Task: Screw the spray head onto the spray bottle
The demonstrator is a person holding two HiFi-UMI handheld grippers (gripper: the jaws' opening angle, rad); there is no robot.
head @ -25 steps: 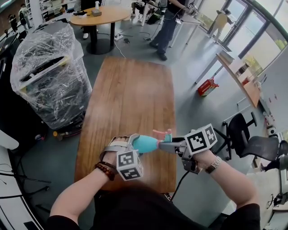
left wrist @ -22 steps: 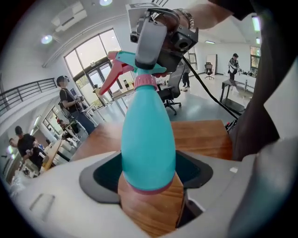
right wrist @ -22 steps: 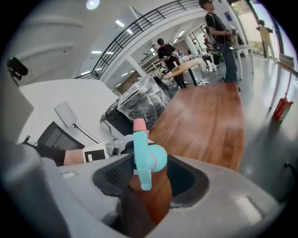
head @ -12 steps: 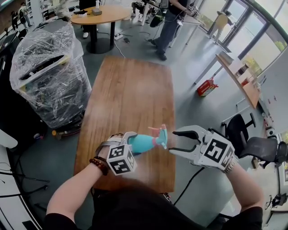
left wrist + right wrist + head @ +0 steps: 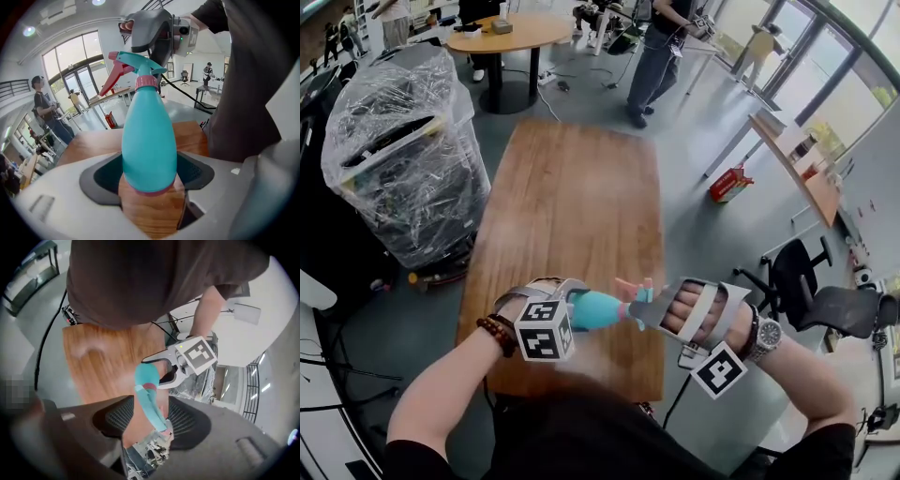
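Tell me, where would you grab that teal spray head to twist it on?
I'd grip the spray head across its narrow flat sides, just beyond the pink collar, coming end-on from the person's right: the left gripper holds the spray bottle by its body with the head pointing that way.

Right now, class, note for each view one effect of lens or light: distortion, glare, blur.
Head view: the wide lens bows the window frames at right, and the plastic wrap glints. Left gripper view: dark corners, spray bottle sharp, a ceiling light flares. Right gripper view: scene steeply tilted, spray head soft.
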